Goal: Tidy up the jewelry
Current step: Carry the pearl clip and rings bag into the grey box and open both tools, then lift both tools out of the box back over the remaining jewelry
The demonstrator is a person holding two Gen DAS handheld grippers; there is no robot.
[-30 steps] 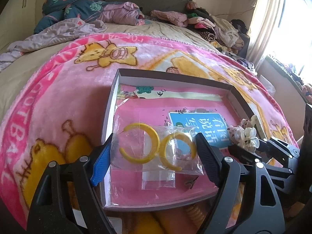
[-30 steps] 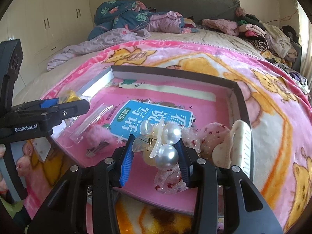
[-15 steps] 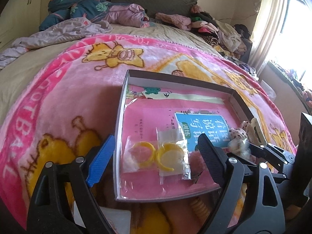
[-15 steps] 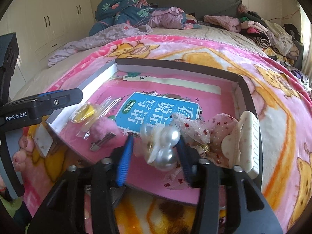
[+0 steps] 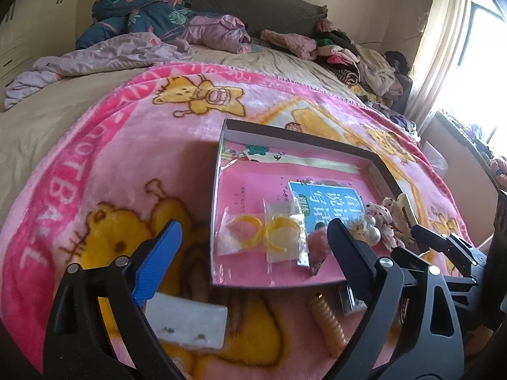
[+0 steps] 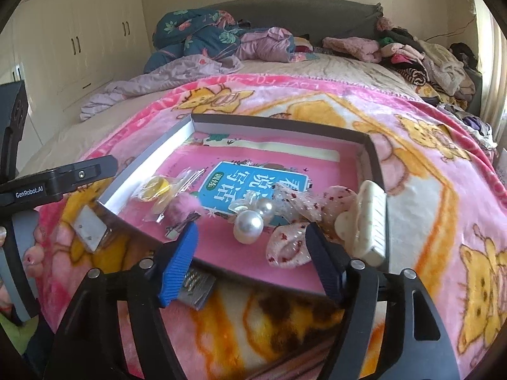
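A bedroom: a bed heaped with crumpled clothes along the grey headboard [image 6: 285, 9], cream wardrobe doors [image 6: 79, 31] to one side, and a pink cartoon-bear blanket [image 5: 104, 171] spread across the mattress. On the blanket sits a shallow dark-walled box lid [image 5: 285, 134] lined with a pink sheet that carries a blue printed label [image 6: 253, 186].

The left gripper [image 5: 253, 247] hangs just above the box's near left corner, its two fingers spread wide with nothing between them. Ahead of it, inside the box, lie two clear bags with yellow hoop earrings [image 5: 266, 231], side by side and overlapping, flat on the pink sheet; a fluffy pink pom-pom clip [image 6: 185, 205] rests just beside them. Outside the box's near wall, on the blanket, lie a white card [image 5: 187, 323] and a tan spiral hair tie [image 5: 328, 324].

The right gripper [image 6: 250, 259] hovers at the box's near edge, fingers likewise apart and empty. Just beyond its tips sits a pearl hair claw [image 6: 250, 218], free on the pink sheet. To its right a dotted sheer bow [image 6: 291, 221] lies crumpled, one loop near the right finger, and a cream claw clip [image 6: 364, 221] leans against the box's right wall. A small silvery packet [image 6: 195, 288] lies under the blue fingertip, outside the box.
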